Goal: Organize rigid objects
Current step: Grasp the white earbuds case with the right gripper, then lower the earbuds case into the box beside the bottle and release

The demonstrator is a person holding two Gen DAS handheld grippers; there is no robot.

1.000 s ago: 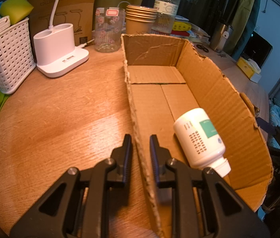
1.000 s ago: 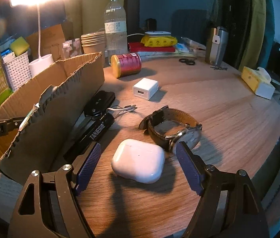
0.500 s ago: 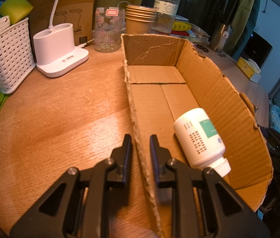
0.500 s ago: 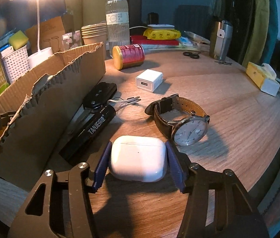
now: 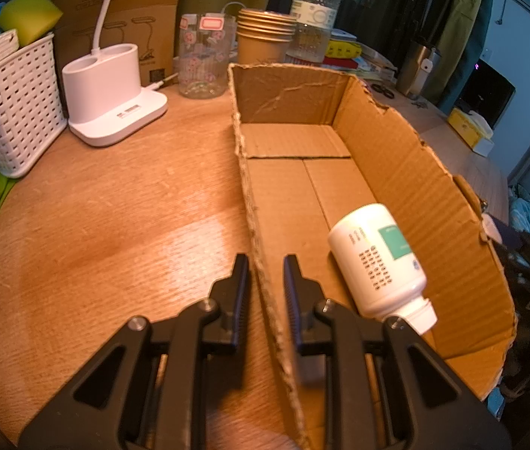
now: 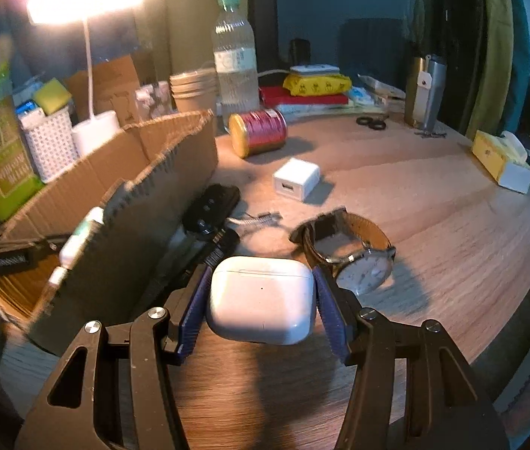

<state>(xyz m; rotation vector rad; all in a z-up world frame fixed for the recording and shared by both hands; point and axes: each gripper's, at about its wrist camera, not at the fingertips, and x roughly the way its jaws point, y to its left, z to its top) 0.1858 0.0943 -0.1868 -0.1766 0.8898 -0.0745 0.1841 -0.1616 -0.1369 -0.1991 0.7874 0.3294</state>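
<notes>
One white plastic bottle [image 5: 377, 258] boxed so far; my right gripper [image 6: 261, 300] jaws clamped on white earbud case [image 6: 261, 296], left gripper [image 5: 265, 285] pinching brown cardboard box [image 5: 415, 172] wall; watch [image 6: 355, 255], charger cube [image 6: 297, 183] left.

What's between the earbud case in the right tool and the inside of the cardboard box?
The box's near side wall stands between the earbud case, gripped by the right tool, and the box floor; the case must clear its torn top edge.

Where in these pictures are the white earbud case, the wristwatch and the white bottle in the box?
white earbud case [image 6: 261, 298]: right wrist view, middle of its front face.
wristwatch [image 6: 364, 272]: right wrist view, on its dial.
white bottle [image 5: 375, 258]: left wrist view, on its body.
</notes>
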